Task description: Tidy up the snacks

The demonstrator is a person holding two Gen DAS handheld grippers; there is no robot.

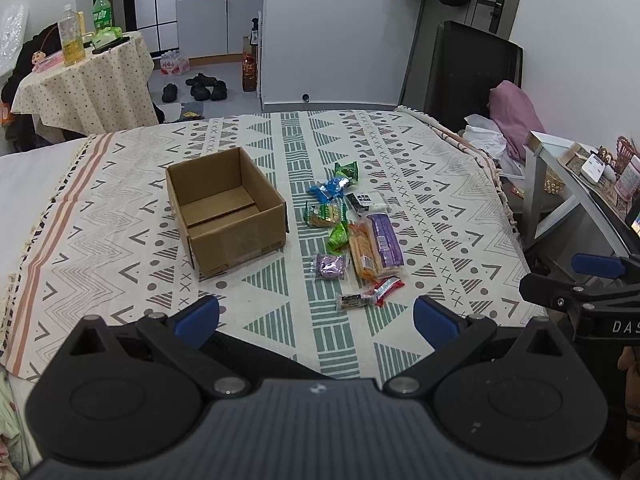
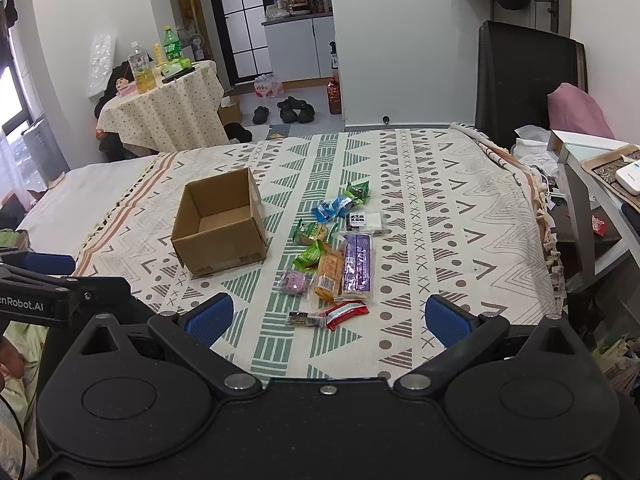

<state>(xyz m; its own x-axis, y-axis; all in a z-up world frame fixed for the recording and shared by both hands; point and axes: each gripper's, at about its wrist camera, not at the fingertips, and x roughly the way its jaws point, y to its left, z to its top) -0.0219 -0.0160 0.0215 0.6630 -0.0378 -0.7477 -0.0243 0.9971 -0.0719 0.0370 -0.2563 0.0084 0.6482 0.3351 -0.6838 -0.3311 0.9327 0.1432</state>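
An open, empty cardboard box (image 1: 226, 212) (image 2: 220, 224) stands on the patterned cloth. Right of it lies a cluster of several wrapped snacks: a purple pack (image 1: 385, 240) (image 2: 357, 262), an orange cracker pack (image 1: 362, 252), a round purple snack (image 1: 330, 267) (image 2: 295, 282), a red wrapper (image 1: 387, 289) (image 2: 346, 313), green and blue packets (image 1: 334, 188). My left gripper (image 1: 316, 322) is open and empty, just short of the snacks. My right gripper (image 2: 328, 318) is open and empty, with the red wrapper between its fingers' line of sight.
The patterned cloth (image 1: 120, 240) covers a bed-like surface. A side table (image 1: 568, 184) with clutter stands at the right edge. A round table (image 1: 84, 80) with bottles, shoes and a dark chair (image 2: 524, 80) are beyond the far edge.
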